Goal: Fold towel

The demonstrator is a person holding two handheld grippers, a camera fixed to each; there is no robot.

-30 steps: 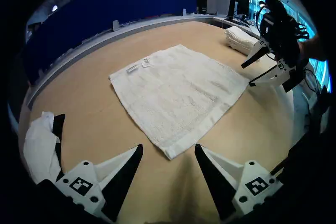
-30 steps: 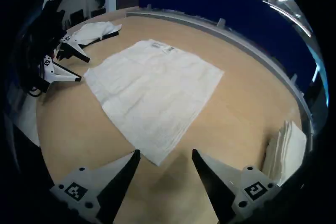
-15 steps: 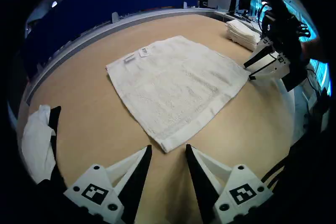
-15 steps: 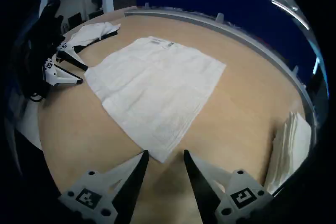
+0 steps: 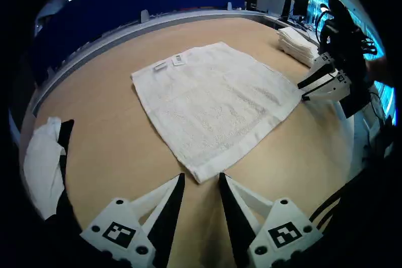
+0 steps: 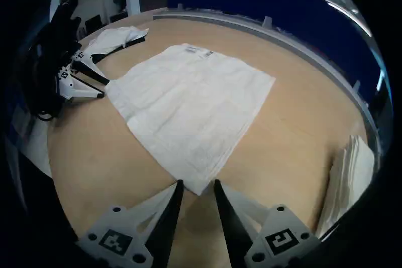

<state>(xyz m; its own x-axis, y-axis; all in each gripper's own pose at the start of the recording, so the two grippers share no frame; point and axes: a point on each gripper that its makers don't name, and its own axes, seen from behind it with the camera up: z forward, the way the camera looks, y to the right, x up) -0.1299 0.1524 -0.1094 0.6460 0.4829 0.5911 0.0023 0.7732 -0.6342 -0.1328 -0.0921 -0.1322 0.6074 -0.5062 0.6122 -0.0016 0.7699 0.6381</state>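
Note:
A white towel (image 5: 216, 107) lies spread flat on the wooden table (image 5: 100, 117), with two small tags at its far edge. My left gripper (image 5: 201, 180) sits low over the near corner, which lies in the narrow gap between its fingers. In the right gripper view the same towel (image 6: 191, 102) points another corner into my right gripper (image 6: 198, 186), also narrowly open. Each view shows the other gripper at the opposite corner: the right gripper (image 5: 301, 92) held by a dark-gloved hand (image 5: 346, 31), and the left gripper (image 6: 105, 89).
A stack of folded towels (image 5: 296, 47) (image 6: 352, 177) rests near the table edge. A crumpled white cloth (image 5: 42, 167) (image 6: 113, 36) lies at the other side. A blue partition (image 5: 151, 1) runs along the far edge, with a monitor (image 5: 301, 1) beyond.
Both grippers have narrowed from wide open to a small gap and moved in so that a towel corner now lies between each pair of fingertips. The towel has not shifted.

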